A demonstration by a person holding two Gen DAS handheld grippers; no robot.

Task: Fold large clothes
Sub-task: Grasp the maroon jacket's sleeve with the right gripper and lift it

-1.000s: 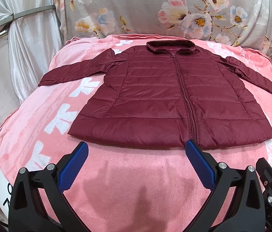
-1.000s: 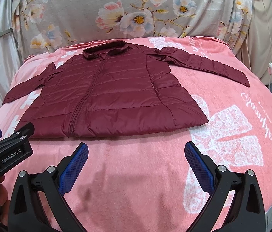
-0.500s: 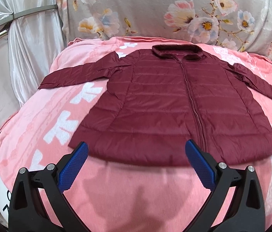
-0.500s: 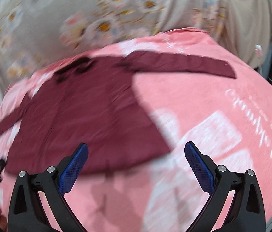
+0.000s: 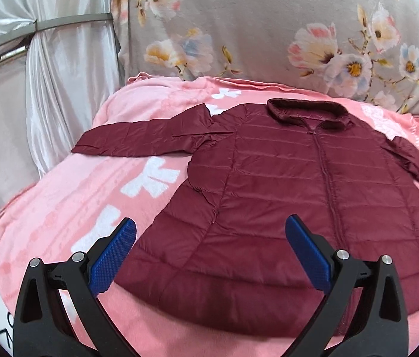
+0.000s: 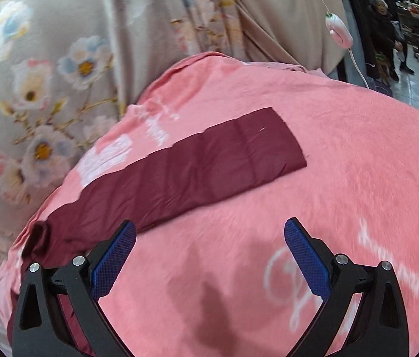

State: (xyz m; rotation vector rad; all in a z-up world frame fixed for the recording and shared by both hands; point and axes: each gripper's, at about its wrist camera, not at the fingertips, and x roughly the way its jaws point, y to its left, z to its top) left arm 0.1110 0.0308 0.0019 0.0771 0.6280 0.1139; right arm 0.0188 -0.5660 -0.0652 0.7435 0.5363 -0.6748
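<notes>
Left wrist: pink blanket (image 5: pixel 60 208) (floral curtain (image 5: pixel 269 29) behind)

Bed covered by a pink blanket (image 5: pixel 60 208) with white printed motifs and lettering. On it lies one maroon quilted jacket (image 5: pixel 298 193) — spread flat, front up, zipped, collar toward the floral backdrop. Both sleeves lie outstretched on the blanket — one sleeve (image 6: pixel 209 166) ends well short of the bed's edge.

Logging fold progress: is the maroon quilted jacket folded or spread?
Spread: the maroon quilted jacket lies flat on the pink blanket, both sleeves outstretched, zipped.
</notes>
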